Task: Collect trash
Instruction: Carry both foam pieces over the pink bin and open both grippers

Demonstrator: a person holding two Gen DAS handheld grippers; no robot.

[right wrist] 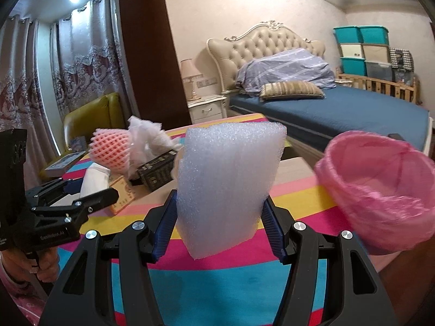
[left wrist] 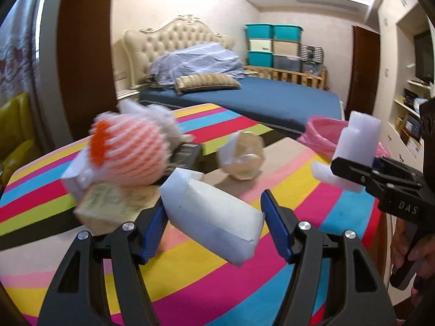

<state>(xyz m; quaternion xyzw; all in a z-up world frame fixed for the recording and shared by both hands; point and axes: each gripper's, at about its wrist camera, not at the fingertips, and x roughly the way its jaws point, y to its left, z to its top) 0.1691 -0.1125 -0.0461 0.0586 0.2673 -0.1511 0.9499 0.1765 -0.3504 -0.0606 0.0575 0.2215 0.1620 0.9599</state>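
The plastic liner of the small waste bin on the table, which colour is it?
Pink: the thin plastic bin liner shows best in the right wrist view.

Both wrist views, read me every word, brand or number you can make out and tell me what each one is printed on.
"DAS": white letters on the black body of the right gripper, seen from the left wrist.
"GenRobot.AI": white lettering on the black body of the left gripper, seen from the right wrist.
Green print on the tan box: too blurred to read.
Pale print on the dark box: too small to read.
Book cover at the table edge: unreadable.
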